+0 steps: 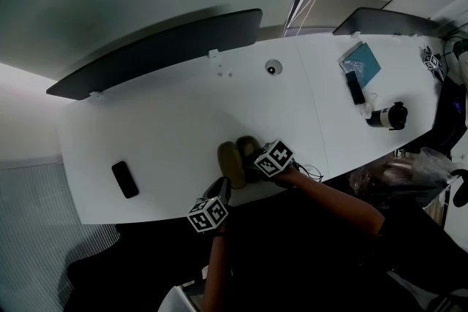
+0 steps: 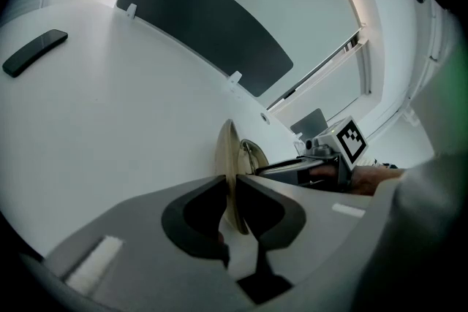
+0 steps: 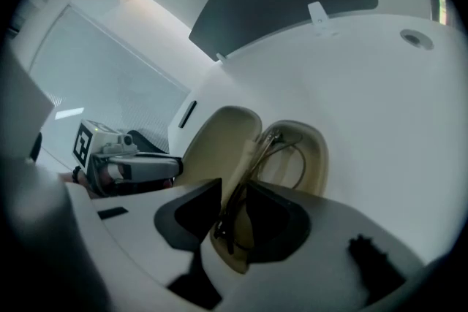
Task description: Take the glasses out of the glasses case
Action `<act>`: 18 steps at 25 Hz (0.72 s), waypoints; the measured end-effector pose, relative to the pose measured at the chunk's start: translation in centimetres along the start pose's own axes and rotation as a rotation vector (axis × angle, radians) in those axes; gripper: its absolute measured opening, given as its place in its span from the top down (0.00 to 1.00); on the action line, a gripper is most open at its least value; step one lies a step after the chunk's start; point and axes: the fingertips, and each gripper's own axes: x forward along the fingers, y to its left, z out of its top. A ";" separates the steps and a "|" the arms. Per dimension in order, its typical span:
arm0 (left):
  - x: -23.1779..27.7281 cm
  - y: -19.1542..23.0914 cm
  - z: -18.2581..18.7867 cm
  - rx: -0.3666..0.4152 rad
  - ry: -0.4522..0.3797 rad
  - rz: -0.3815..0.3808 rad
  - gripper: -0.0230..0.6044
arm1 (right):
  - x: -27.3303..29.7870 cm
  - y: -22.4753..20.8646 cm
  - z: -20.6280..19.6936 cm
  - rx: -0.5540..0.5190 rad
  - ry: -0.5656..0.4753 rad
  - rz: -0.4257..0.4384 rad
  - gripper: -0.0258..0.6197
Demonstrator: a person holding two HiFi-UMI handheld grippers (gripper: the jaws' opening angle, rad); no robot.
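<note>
A beige glasses case (image 1: 232, 163) lies open near the front edge of the white table (image 1: 168, 128). In the left gripper view my left gripper (image 2: 235, 193) is shut on the thin edge of the raised lid (image 2: 227, 153). In the right gripper view the lid (image 3: 219, 135) stands left of the base shell (image 3: 307, 150), and the folded thin-framed glasses (image 3: 252, 161) lie along the hinge side. My right gripper (image 3: 234, 219) stands open, with the glasses' near end between its jaws. In the head view both grippers meet at the case, left (image 1: 223, 188), right (image 1: 250, 161).
A black phone (image 1: 125, 179) lies at the table's left front. At the far right are a teal book (image 1: 362, 61), another dark phone (image 1: 355, 86) and a black and white cylinder (image 1: 387, 115). Dark curved screens (image 1: 161, 51) line the far edge.
</note>
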 end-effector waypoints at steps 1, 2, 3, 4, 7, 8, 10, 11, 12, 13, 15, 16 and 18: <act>0.0 0.1 0.0 0.000 0.002 -0.002 0.88 | 0.1 -0.2 0.1 0.017 -0.002 -0.001 0.79; 0.1 0.1 0.0 -0.001 0.004 -0.004 0.88 | 0.3 -0.3 0.3 0.031 -0.004 0.000 0.79; 0.2 0.2 -0.1 -0.001 0.006 -0.006 0.88 | 0.4 -0.4 0.4 0.038 -0.001 0.000 0.79; 0.2 0.3 -0.1 0.000 0.009 -0.007 0.88 | 0.6 -0.4 0.5 0.038 0.007 -0.003 0.79; 0.3 0.4 -0.1 0.008 0.020 -0.006 0.88 | 0.7 -0.6 0.6 0.025 0.030 -0.018 0.85; 0.3 0.5 -0.1 0.011 0.023 -0.006 0.88 | 0.7 -0.7 0.5 0.027 0.031 -0.017 0.85; 0.2 0.4 -0.1 0.018 0.029 -0.006 0.88 | 0.7 -0.7 0.5 0.043 0.023 -0.008 0.87; 0.2 0.4 -0.1 0.022 0.032 -0.006 0.88 | 0.6 -0.7 0.5 0.056 0.017 0.000 0.88; 0.1 0.3 0.0 0.026 0.035 -0.007 0.88 | 0.5 -0.7 0.5 0.073 0.010 0.011 0.88; 0.1 0.2 0.0 0.031 0.036 -0.008 0.88 | 0.4 -0.7 0.4 0.092 -0.001 0.026 0.89; -0.1 -0.1 0.1 0.044 0.039 -0.008 0.88 | -0.1 -0.6 0.4 0.135 -0.039 0.063 0.91; -0.2 -0.2 0.2 0.052 0.040 -0.008 0.88 | -0.5 -0.4 0.4 0.159 -0.064 0.082 0.92; -0.5 -0.5 0.5 0.070 0.044 -0.009 0.88 | -1.5 -0.1 0.5 0.197 -0.108 0.119 0.92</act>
